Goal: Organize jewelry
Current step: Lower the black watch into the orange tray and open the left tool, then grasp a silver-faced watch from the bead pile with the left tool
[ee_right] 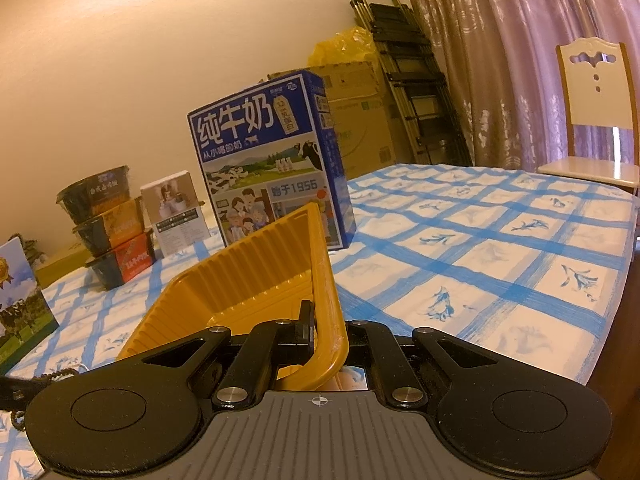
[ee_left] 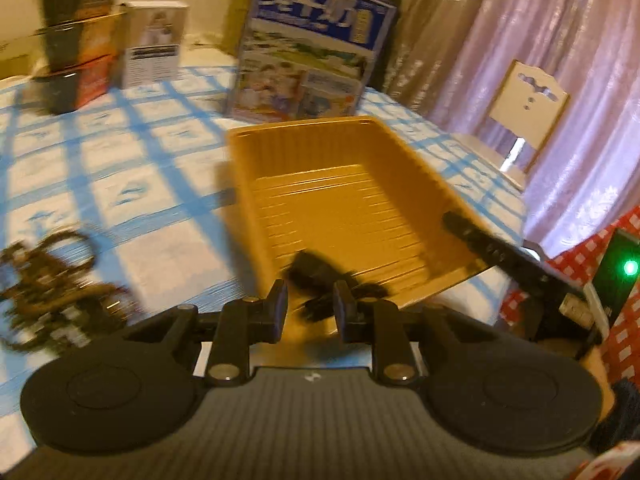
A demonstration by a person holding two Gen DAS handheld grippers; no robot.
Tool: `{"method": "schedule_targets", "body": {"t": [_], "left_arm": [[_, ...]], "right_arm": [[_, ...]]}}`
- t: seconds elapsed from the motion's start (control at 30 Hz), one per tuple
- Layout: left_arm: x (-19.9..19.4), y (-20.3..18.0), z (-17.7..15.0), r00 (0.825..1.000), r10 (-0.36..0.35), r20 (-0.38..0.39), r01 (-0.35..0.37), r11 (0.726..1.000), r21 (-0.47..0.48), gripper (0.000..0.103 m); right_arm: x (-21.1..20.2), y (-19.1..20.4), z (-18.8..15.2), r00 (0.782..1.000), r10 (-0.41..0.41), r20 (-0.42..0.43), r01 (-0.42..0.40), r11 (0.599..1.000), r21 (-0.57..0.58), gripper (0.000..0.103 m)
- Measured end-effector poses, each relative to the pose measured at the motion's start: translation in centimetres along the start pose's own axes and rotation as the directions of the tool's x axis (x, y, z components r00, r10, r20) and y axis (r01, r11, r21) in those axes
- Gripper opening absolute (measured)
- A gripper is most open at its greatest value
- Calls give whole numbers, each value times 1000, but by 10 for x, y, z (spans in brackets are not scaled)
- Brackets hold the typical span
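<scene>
Blue-checked cloth covers the counter [ee_right: 500, 248] where we work. Our left hand-held gripper [ee_left: 310, 308] is clamped on a dark, blurred jewelry piece [ee_left: 320, 280] over the near rim of the yellow tray [ee_left: 340, 200]; it looks light and limp, best held by a firm part. Our right hand-held gripper [ee_right: 326, 330] is clamped on the thin, flexible tray wall, tilting it. More tangled jewelry [ee_left: 52, 280] lies left of the tray. A milk box [ee_right: 272, 160] stands behind, clear of us.
</scene>
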State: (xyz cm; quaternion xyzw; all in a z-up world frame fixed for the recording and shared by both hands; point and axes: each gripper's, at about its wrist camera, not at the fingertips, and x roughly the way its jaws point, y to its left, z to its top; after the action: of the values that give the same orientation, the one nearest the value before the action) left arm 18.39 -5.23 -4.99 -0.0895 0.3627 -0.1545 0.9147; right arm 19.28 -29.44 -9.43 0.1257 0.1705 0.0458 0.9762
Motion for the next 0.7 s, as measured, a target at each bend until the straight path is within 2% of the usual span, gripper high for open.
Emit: {"method": "schedule_targets", "body": {"t": [0.1, 0.23, 0.33, 0.53, 0.7], "left_arm": [[-16, 21, -11, 997, 76, 0, -76, 997, -28, 21], [-27, 51, -22, 983, 181, -14, -182, 981, -62, 21], [-30, 66, -25, 974, 227, -20, -228, 969, -92, 21], [-30, 79, -25, 965, 263, -21, -263, 955, -135, 30], [-21, 79, -23, 962, 274, -22, -274, 952, -139, 32]], "right_arm": [[-1, 0, 0, 1000, -4, 1, 4, 1000, 0, 6], [-2, 0, 1, 1000, -10, 3, 10, 1000, -5, 6], [-4, -1, 2, 1000, -19, 7, 19, 1000, -9, 6], [-4, -2, 3, 999, -34, 9, 34, 999, -8, 6], [-4, -2, 3, 999, -34, 8, 34, 999, -7, 6]]}}
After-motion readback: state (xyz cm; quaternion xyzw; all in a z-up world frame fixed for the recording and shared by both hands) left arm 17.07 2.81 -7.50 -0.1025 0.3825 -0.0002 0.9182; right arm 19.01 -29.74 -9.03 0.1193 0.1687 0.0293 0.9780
